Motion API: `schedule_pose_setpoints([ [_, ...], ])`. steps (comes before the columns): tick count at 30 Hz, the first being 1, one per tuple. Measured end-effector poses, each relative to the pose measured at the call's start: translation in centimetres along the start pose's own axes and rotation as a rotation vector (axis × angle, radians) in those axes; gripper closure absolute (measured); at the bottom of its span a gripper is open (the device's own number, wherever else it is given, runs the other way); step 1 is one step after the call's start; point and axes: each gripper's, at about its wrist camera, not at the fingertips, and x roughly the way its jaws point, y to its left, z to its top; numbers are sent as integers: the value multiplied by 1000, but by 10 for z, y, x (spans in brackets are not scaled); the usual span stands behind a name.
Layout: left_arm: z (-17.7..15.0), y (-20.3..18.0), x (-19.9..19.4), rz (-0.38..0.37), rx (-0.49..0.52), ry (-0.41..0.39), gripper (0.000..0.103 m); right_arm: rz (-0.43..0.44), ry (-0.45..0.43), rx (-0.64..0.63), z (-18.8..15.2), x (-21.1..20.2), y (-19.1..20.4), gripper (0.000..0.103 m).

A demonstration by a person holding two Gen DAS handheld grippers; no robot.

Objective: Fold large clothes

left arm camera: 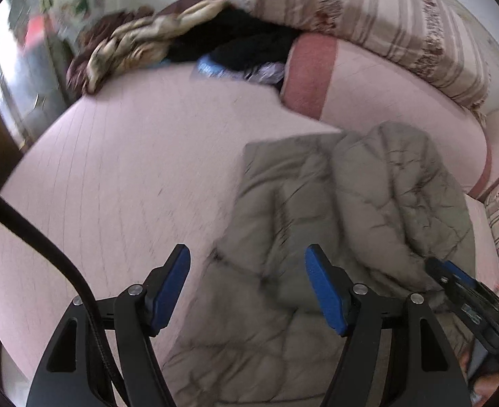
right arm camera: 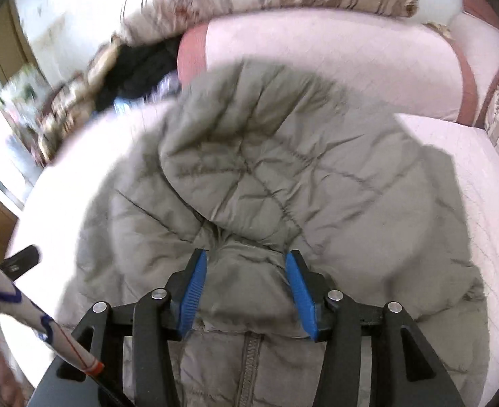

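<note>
Left wrist view: my left gripper point(left arm camera: 247, 285) hangs over a pale pink bed sheet point(left arm camera: 114, 176), its blue-padded jaws spread wide with nothing between them. A grey-green quilted puffer jacket point(left arm camera: 351, 203), the garment I am folding, lies on the sheet. It spreads under and beyond the right-hand pad of this gripper and reaches toward the head of the bed. The picture is smeared with motion blur.

Beyond the jacket, at the head of the bed, lies a pink bolster pillow with a darker rose band point(left arm camera: 385, 98), and a striped quilt point(left arm camera: 368, 17) is heaped behind it. To the left of the bolster sits a jumble of other clothes point(left arm camera: 181, 44): brown and cream patterned fabric, something black, a scrap of blue. At the jacket's right edge the tip of my right gripper point(left arm camera: 449, 271) pokes in.

Right wrist view: my right gripper point(right arm camera: 246, 271) sits low over the jacket point(right arm camera: 266, 169). A puffed fold of it, just above the zip point(right arm camera: 249, 356), bulges up between the half-spread jaws. The left pad touches the fabric, while the right pad seems just clear of it, so I cannot tell whether it is gripped. The jacket's hood-like upper part is flopped forward toward the bolster point(right arm camera: 317, 61).
</note>
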Motion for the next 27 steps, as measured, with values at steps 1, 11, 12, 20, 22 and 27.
schedule_pose_setpoints([
  [1,7,-10,1,-5,17,-6,34,-10,-29,17,6,-9,-9,47],
  [11,31,-90,91,-8,144,110,34,-180,21,60,31,29,-74,47],
  [12,30,-92,97,7,150,112,34,-176,42,66,28,39,-77,47],
  [20,12,-102,126,83,213,54,26,-207,109,29,16,78,-81,46],
  [22,9,-105,125,104,226,37,26,-227,106,17,14,78,-77,46],
  [27,-3,-108,114,135,273,38,26,-275,110,21,10,63,-61,46],
])
